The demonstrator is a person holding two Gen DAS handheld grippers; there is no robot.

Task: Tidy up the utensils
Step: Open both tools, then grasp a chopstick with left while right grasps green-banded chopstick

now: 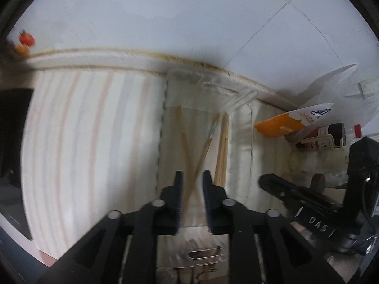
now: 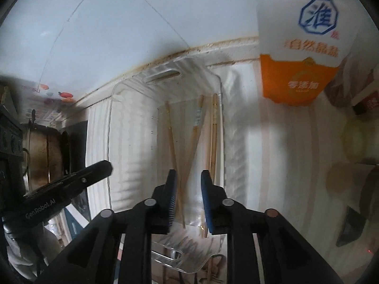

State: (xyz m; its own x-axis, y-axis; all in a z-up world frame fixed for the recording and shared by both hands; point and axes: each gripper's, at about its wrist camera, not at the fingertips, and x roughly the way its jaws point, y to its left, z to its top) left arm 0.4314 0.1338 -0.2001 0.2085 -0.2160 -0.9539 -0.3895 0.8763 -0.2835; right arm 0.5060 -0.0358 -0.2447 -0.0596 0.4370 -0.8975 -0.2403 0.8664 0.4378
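Several wooden chopsticks (image 2: 189,146) were seen lying crossed in a clear tray (image 2: 220,118), just ahead of the R gripper (image 2: 188,179); its jaws were held apart, nothing gripped; L gripper (image 1: 192,179) was likewise held open w/ chopsticks beyond its tips; an orange-white carton (image 2: 298,47) was seen ahead-right.

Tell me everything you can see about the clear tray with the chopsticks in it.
The clear tray is a transparent plastic bin with rounded corners and a slot handle cut in each short end. It lies flat on the striped counter, its far end near the wall. Inside, wooden chopsticks lie loose along its length, two pairs crossing and one pair by the right wall, in what looks like an inner divided section. The left gripper and right gripper both hover open above its near end; whether they touch it is unclear.
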